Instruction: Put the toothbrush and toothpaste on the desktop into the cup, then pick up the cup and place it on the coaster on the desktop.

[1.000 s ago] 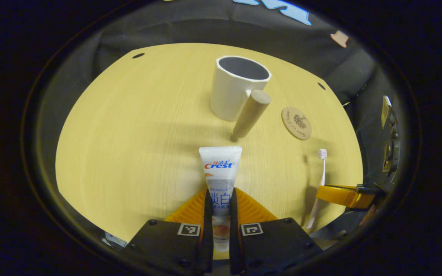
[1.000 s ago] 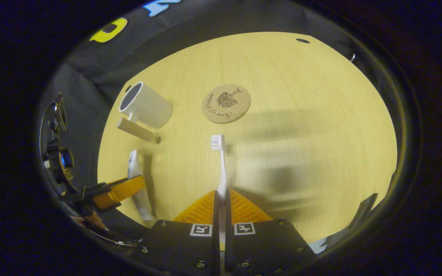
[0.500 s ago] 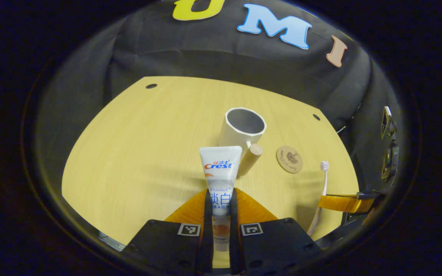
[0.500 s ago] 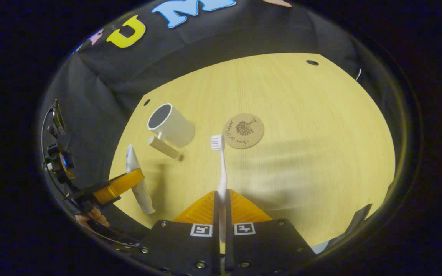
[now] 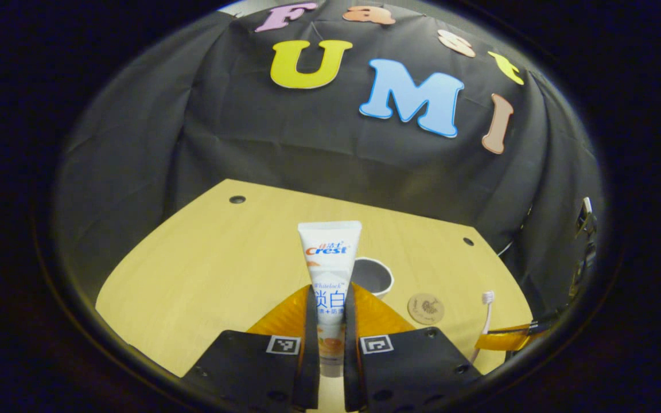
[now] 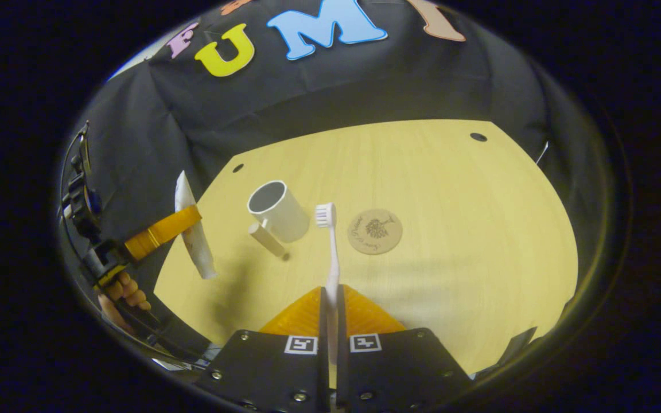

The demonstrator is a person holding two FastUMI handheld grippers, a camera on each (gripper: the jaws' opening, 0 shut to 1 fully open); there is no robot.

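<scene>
Pale wood-grain surface (image 6: 451, 189), rounded at the corners, with small dark holes near the back edge; black cloth wall (image 5: 284, 143) draped close behind. White cup (image 6: 277, 211) upright on the surface, open mouth up, stubby wooden handle (image 6: 266, 238) jutting toward the near edge. Round cork coaster (image 6: 374, 231) flat on the surface just right of the cup in the right gripper view, apart from it, printed design too small to make out. In the left gripper view, cup (image 5: 371, 276) half hidden behind the toothpaste (image 5: 329, 275), coaster (image 5: 426, 308) near beside it. Left gripper (image 5: 328, 321) jaws clenched on the toothpaste, tube held off the surface, flat crimped end forward, cap end cut off between the fingers. Right gripper (image 6: 331, 312) jaws clenched on the toothbrush (image 6: 330, 252) handle, bristle head forward and above the surface, overlapping the gap between cup and coaster. At the left of the right gripper view, a hand (image 6: 121, 292) on the other gripper, mostly cut off by the edge.
</scene>
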